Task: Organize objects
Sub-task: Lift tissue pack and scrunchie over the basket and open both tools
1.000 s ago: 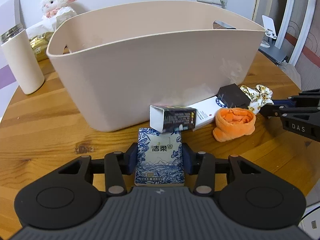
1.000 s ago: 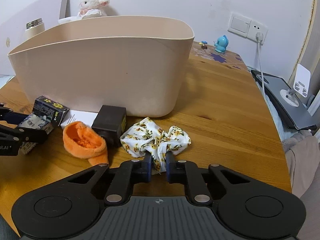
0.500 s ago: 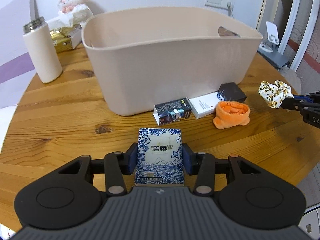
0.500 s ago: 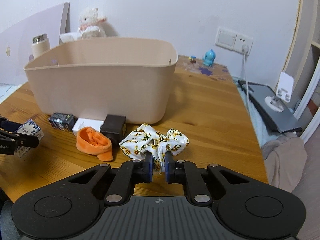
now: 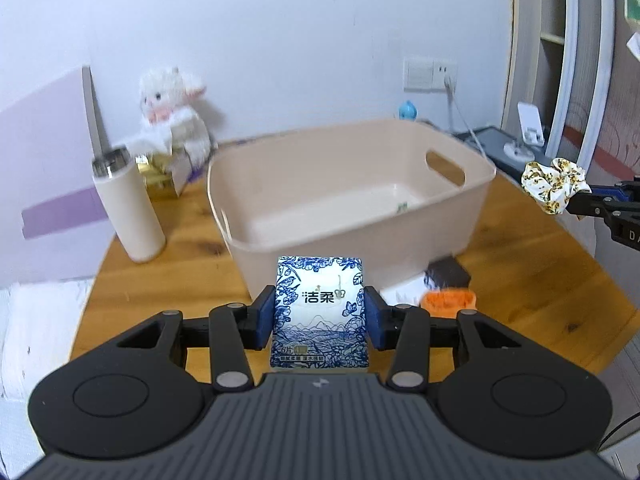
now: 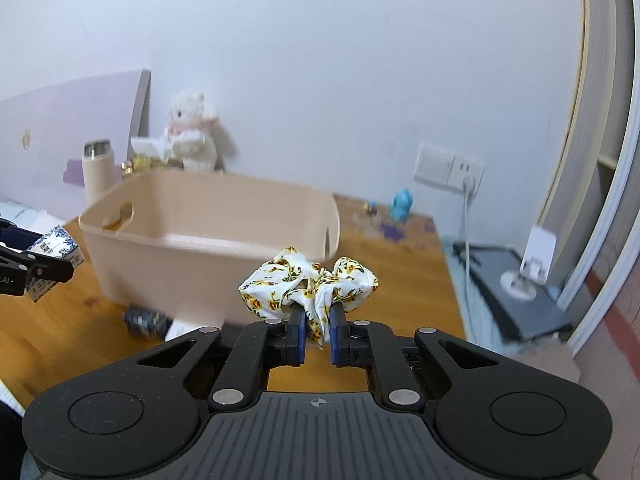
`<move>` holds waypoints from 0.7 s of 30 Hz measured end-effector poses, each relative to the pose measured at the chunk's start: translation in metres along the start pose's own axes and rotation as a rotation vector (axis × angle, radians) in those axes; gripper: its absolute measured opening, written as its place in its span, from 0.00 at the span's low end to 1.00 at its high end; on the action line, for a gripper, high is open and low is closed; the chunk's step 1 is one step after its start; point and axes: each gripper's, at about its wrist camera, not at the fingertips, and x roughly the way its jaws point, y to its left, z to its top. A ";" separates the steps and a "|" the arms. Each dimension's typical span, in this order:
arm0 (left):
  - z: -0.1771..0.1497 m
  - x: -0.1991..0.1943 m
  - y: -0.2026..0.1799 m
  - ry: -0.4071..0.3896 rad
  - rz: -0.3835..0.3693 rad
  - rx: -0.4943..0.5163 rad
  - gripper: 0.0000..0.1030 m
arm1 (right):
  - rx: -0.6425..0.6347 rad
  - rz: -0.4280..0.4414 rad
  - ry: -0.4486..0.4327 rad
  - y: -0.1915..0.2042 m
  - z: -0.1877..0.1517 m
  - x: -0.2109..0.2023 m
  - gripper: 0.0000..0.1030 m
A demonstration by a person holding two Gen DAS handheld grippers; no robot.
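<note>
My left gripper [image 5: 320, 316] clamps the light, squashy tissue pack [image 5: 319, 312] by its sides; my right gripper [image 6: 318, 334] pinches the limp floral scrunchie [image 6: 308, 280], both raised near the beige bin [image 5: 360, 216]

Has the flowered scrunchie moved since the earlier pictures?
Yes. The scrunchie, gripped in the right tongs, has risen from the table to the tub rim's height.

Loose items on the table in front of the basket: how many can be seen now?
4. In the left wrist view, a dark box, an orange cloth and a white card; in the right wrist view, a dark carton. Others may be hidden behind the claws.
</note>
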 end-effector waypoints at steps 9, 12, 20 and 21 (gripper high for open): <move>0.037 0.004 0.003 -0.077 0.033 -0.005 0.46 | 0.003 0.008 -0.093 0.003 0.039 0.007 0.11; 0.050 0.013 0.005 -0.086 0.023 -0.020 0.46 | 0.007 0.015 -0.101 0.007 0.048 0.017 0.11; 0.075 0.057 0.004 -0.074 0.020 -0.048 0.46 | 0.016 0.029 -0.093 0.013 0.069 0.053 0.11; 0.077 0.067 0.003 -0.063 0.023 -0.052 0.46 | 0.021 0.032 -0.086 0.013 0.071 0.059 0.11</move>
